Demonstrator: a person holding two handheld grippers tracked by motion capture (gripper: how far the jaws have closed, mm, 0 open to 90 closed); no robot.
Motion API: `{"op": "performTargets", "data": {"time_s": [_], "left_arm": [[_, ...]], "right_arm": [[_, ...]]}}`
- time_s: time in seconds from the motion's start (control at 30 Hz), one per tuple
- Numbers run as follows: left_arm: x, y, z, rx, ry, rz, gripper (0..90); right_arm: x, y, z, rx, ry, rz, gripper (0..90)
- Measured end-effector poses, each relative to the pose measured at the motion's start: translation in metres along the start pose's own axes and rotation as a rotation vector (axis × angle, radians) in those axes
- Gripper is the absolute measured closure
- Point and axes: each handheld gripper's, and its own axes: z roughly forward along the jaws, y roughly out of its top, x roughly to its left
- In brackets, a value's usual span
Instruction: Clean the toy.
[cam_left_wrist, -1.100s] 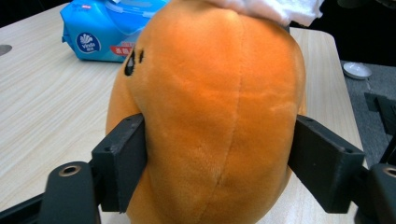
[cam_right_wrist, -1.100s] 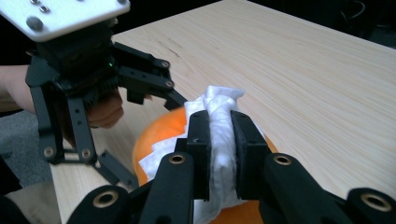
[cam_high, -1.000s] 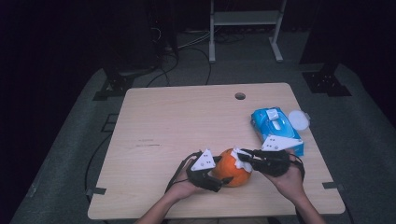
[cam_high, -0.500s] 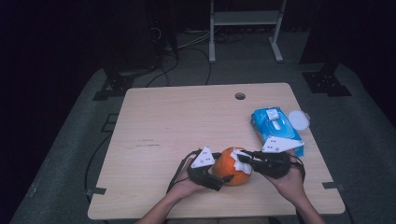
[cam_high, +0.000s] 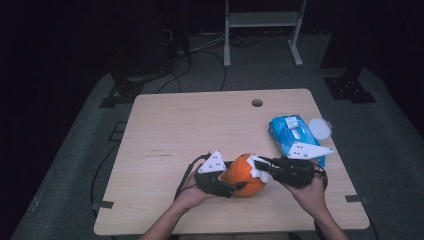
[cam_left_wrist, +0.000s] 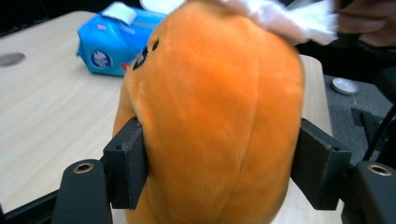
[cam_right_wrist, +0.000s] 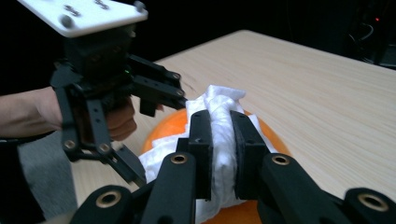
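An orange plush toy (cam_high: 243, 173) rests on the wooden table (cam_high: 200, 125) near its front edge. My left gripper (cam_high: 235, 185) is shut on the orange plush toy (cam_left_wrist: 210, 116), its two jaws pressing into the toy's sides. My right gripper (cam_high: 260, 165) is shut on a crumpled white wipe (cam_right_wrist: 219, 130) and holds it against the top of the toy (cam_right_wrist: 161, 133). The wipe (cam_high: 258, 166) shows as a small white patch on the toy's upper right. Across the toy, the left gripper (cam_right_wrist: 154, 105) faces the right one.
A blue pack of wet wipes (cam_high: 292, 134) lies at the table's right side, also seen as the blue pack (cam_left_wrist: 109, 44). A round white lid (cam_high: 319, 128) sits beside it. A cable hole (cam_high: 257, 103) is near the far edge. A metal stand (cam_high: 260, 30) stands beyond.
The right gripper with the wipe has slid slightly across the top of the toy. The left gripper has kept its hold on the toy, shifting a little.
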Motion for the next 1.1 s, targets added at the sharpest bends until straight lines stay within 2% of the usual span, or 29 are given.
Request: {"op": "performTargets", "data": {"time_s": [0.1,0.17,0.2,0.23,0.3,0.37,0.4,0.47,0.53,0.6,0.67,0.73,0.83,0.9,1.0,1.07,1.1], "left_arm": [[0.005,-0.003,-0.001,0.045,0.005,-0.024,29.4],[0.008,-0.010,0.007,0.095,0.010,-0.040,28.9],[0.009,-0.014,0.011,0.099,0.007,-0.049,28.4],[0.009,-0.015,0.013,0.084,0.007,-0.070,27.4],[0.009,-0.013,0.013,0.083,0.029,-0.064,26.2],[0.009,-0.014,0.016,0.063,0.036,-0.090,25.5],[0.009,-0.015,0.018,0.055,0.035,-0.092,24.8],[0.008,-0.015,0.019,0.048,0.039,-0.071,19.8],[0.011,-0.018,0.016,0.025,0.013,-0.047,14.1],[0.017,-0.022,0.012,-0.005,-0.018,-0.053,10.5],[0.023,-0.027,0.010,-0.005,-0.034,-0.032,9.4],[0.028,-0.032,0.014,-0.010,-0.042,-0.040,7.3],[0.032,-0.043,0.025,-0.014,-0.070,-0.065,3.1],[0.029,-0.045,0.028,-0.010,-0.059,-0.046,4.3],[0.025,-0.036,0.021,0.006,-0.031,-0.028,23.1],[0.022,-0.027,0.013,-0.006,-0.035,-0.025,27.4],[0.022,-0.021,0.006,-0.021,-0.051,-0.038,27.9]], "right_arm": [[-0.008,-0.008,0.006,0.020,-0.002,0.040,79.4],[-0.016,-0.019,0.017,0.072,-0.001,0.097,79.4],[-0.017,-0.023,0.021,0.086,0.000,0.113,79.7],[-0.016,-0.025,0.024,0.091,0.002,0.121,80.0],[-0.008,-0.021,0.024,0.095,-0.016,0.089,80.1],[-0.002,-0.015,0.022,0.064,0.019,0.083,80.0],[0.002,-0.012,0.023,0.069,0.031,0.058,79.9],[0.007,-0.013,0.027,0.094,-0.003,0.006,79.6],[0.002,-0.017,0.028,0.104,-0.002,0.023,79.6],[-0.006,-0.022,0.024,0.100,-0.014,0.059,79.4],[-0.011,-0.024,0.020,0.101,-0.037,0.064,79.3],[-0.015,-0.026,0.018,0.097,-0.050,0.077,79.3],[-0.021,-0.028,0.019,0.098,-0.037,0.100,79.0],[-0.024,-0.031,0.019,0.102,-0.043,0.109,79.0],[-0.026,-0.032,0.016,0.085,-0.039,0.136,79.2],[-0.024,-0.028,0.013,0.066,-0.033,0.132,79.3],[-0.022,-0.026,0.012,0.060,-0.035,0.127,79.3]]}}
